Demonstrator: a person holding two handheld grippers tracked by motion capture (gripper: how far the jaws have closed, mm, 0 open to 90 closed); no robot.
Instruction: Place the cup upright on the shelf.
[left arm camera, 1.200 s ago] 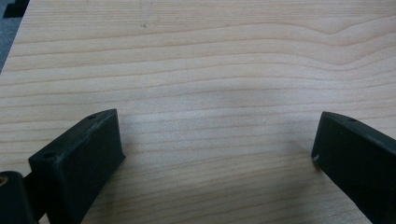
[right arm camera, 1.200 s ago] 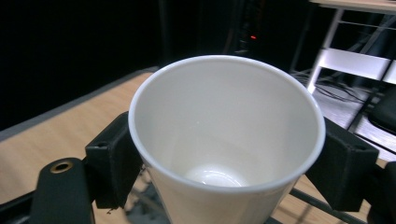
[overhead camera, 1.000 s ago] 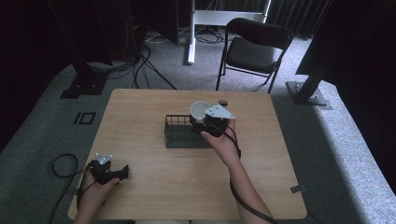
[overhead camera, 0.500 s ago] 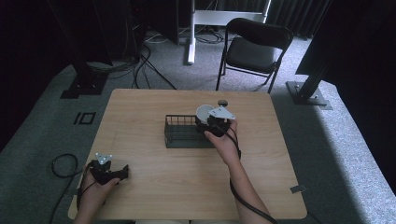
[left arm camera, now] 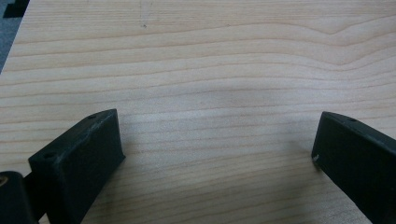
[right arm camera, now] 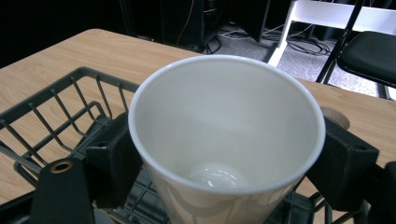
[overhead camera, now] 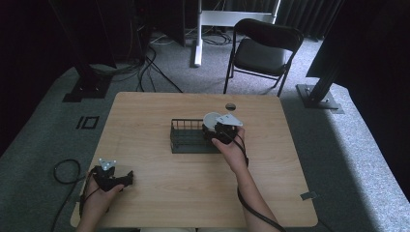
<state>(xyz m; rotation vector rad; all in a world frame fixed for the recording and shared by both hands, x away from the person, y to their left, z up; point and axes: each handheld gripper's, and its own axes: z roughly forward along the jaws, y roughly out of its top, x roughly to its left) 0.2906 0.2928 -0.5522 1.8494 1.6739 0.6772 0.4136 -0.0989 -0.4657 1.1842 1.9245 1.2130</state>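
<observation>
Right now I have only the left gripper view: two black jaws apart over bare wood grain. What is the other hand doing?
Observer: The right gripper is shut on a white paper cup, one jaw on each side.
Reviewer: Where is that cup?
Observer: In the high view it sits over the right end of a dark wire basket at mid-table.
Reviewer: Anything in the cup?
Observer: No, its inside looks empty in the right gripper view.
Reviewer: And my gripper?
Observer: The left gripper rests near the table's front-left corner.

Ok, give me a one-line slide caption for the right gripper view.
Right gripper clamped on an upright, empty white paper cup, held over the dark wire basket on the wooden table.
</observation>
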